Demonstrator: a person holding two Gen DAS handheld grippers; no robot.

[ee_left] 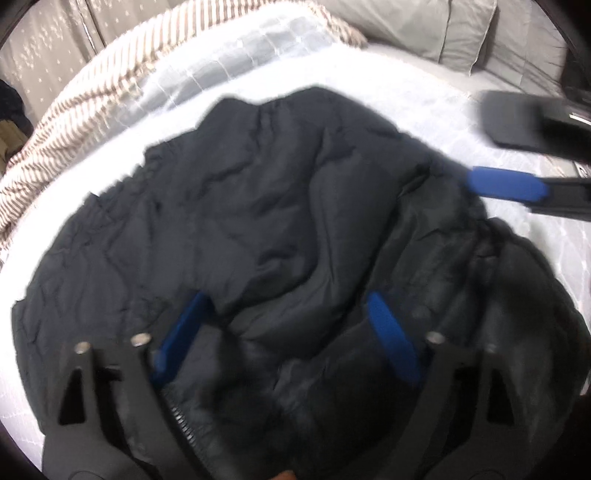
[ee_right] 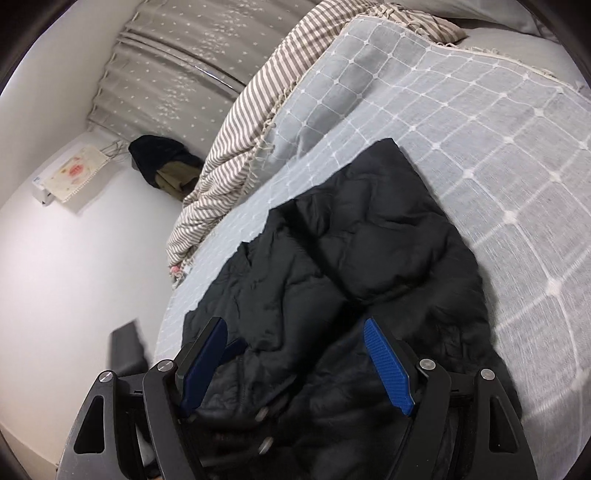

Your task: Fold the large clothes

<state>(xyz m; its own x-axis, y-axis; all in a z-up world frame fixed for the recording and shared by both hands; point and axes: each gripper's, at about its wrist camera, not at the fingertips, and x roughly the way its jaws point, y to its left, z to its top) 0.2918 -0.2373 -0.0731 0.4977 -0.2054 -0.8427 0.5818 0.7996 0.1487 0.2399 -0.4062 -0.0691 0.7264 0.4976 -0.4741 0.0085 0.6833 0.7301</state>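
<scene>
A black padded jacket point(ee_left: 258, 206) lies crumpled on the bed; it also shows in the right wrist view point(ee_right: 369, 251). My left gripper point(ee_left: 284, 321) hovers over its near part with the blue pads wide apart, open. My right gripper point(ee_right: 295, 339) is open too, its blue pads spread over the jacket's near edge, where a zip and snap buttons point(ee_right: 264, 413) show. The right gripper's blue finger point(ee_left: 506, 184) enters the left wrist view from the right, at the jacket's edge.
The bed has a pale grey cover with a white grid pattern point(ee_right: 480, 147). A brown-and-white striped blanket point(ee_right: 236, 147) is bunched along the bed's far side. Grey pillows point(ee_left: 461, 33) lie at the head. A white wall point(ee_right: 74, 258) and dark clothes point(ee_right: 159, 158) are to the left.
</scene>
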